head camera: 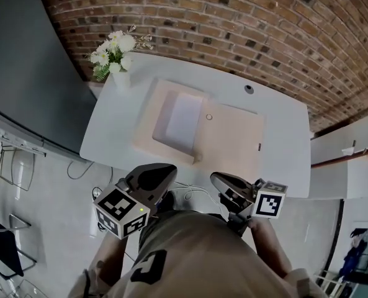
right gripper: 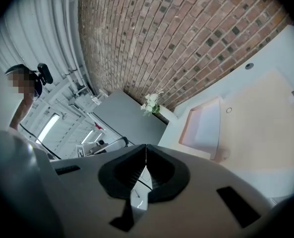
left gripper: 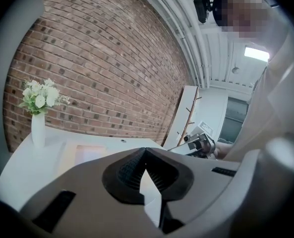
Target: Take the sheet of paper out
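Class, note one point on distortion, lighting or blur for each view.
Head view: fisheye bows the brick wall and white table; light even. Left gripper view: dark round vignette, ceiling lamp glares. Right gripper view: same vignette; the right tool looms large.

Looked like a staged work corner inside a bigger industrial hall or lab, not like a home. Was closed at the back by a red brick wall [head camera: 233, 17], with a plain white table [head camera: 283, 123] in front of it and a vase of white flowers [head camera: 115, 58] as decoration. Had a dark grey partition panel [head camera: 22, 61] at one side and a bare grey floor [head camera: 47, 191]. Showed overhead open white pipes [left gripper: 191, 43] and strip lamps [right gripper: 47, 127], and also a wooden coat stand [left gripper: 189, 115] further off.
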{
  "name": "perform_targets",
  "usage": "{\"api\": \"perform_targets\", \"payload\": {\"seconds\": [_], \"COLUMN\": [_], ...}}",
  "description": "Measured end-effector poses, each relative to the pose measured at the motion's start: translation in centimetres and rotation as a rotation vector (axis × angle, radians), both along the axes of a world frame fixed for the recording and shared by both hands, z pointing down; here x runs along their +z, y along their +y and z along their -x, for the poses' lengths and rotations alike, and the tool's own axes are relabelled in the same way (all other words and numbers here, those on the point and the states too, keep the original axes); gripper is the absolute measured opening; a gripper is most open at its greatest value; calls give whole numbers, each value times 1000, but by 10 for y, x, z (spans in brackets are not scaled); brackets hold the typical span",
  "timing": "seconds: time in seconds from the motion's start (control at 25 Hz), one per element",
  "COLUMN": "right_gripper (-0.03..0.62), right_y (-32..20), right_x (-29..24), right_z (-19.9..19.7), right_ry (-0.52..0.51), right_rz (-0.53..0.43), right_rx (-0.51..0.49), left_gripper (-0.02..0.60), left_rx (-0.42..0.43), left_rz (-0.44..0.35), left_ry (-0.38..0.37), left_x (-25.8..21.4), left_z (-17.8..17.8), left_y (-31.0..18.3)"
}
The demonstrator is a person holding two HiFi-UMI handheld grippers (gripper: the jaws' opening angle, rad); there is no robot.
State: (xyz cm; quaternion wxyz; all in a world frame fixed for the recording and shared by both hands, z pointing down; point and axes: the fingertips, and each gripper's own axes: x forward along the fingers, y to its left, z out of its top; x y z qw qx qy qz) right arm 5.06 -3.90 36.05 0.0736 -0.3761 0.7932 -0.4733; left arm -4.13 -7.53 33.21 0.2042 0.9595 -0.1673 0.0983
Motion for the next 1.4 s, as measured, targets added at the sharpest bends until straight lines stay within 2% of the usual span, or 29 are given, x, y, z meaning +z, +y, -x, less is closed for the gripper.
{"api": "perform_targets", "payload": {"seconds": [0.2,0.4,0.6,0.84,0.96,1.12,1.24,1.4], "right_gripper": [25,25,25,28,148,270,314,334], "right_y": [-16,-34,-57,-92,-109,-129,-142,-157], "right_x": [12,14,29,71,100,129,147,162], "right_z": [7,-2,-14,-44,-61,-74,-79,-82], "right_ry": [19,-46,-51,-205,-241,-285,-322,-335], "right_rz": [42,68,95,216,288,363,418,461], "right_rx": [12,62,75,143,160,170,161,130], "left_gripper": [14,14,14,14,14,14,14,14], "left_rx": [-1,-7,-36,-107,-125,-145,-162,-181], "left_rz": [13,19,27,41,51,72,82,98], "left_ry": [23,32,24,-3,-26,-57,-79,-100], "left_x": [4,6,11,14,16,21,24,28], "left_z": [11,15,17,13,3,-15,-27,-39], "left_y": [-15,-21,-25,-45,-54,-63,-69,-74]}}
